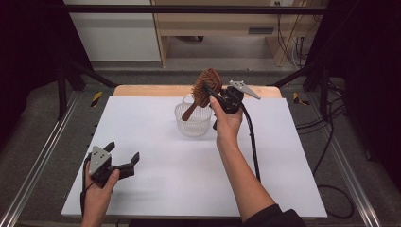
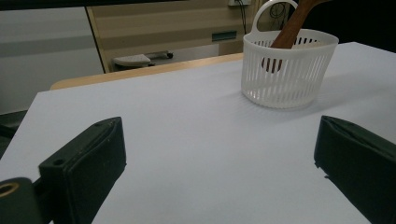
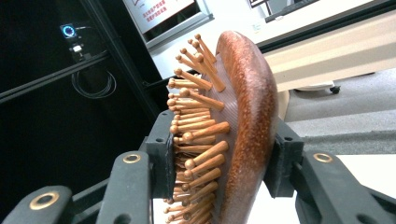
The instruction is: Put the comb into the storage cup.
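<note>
A brown wooden hairbrush [image 1: 204, 88] with wooden bristles is clamped by its head in my right gripper [image 1: 211, 91], above the far middle of the white board. Its handle slants down into a small white slotted basket [image 1: 193, 119]. In the right gripper view the brush head [image 3: 243, 126] stands edge-on between the two pads, bristles to the left. My left gripper [image 1: 124, 157] rests low at the near left of the board, open and holding nothing. From the left gripper view the basket [image 2: 287, 70] stands ahead to the right with the brush handle [image 2: 292, 28] inside it.
The white board [image 1: 161, 161] lies on a wooden table [image 1: 142, 90] inside a black frame. Cables trail on the floor at the right [image 1: 331, 142]. A pale cabinet [image 1: 213, 23] stands beyond the table.
</note>
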{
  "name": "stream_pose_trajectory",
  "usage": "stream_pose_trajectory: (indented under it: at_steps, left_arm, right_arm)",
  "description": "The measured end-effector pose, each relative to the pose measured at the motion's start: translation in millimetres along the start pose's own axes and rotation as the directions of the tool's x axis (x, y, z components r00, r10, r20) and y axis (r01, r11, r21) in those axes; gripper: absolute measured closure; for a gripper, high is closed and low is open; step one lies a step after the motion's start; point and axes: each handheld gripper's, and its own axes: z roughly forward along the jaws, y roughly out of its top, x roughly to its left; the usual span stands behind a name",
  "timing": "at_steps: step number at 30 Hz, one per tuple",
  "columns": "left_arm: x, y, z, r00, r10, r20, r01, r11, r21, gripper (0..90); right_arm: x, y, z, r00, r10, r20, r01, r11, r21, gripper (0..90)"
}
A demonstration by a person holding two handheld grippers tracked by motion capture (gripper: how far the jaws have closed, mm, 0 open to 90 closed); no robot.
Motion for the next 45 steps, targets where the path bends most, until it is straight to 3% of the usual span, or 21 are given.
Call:
stream_pose_trajectory:
  at_steps: [11, 45]
  left_arm:
    - [0.1, 0.1, -0.3, 1.0, -0.001, 0.0, 0.001, 1.0, -0.001, 2.3]
    - [-1.0, 0.6, 0.3, 1.0, 0.003, 0.006, -0.003, 1.0, 0.0, 2.3]
  right_arm:
    - [-3.7, -15.7, 1.9, 0.9997, 0.023, 0.007, -0.023, 1.0, 0.008, 53.9]
    - [-10.5, -33.5, 7.0, 0.9971, 0.076, 0.005, -0.076, 0.997, 0.005, 53.5]
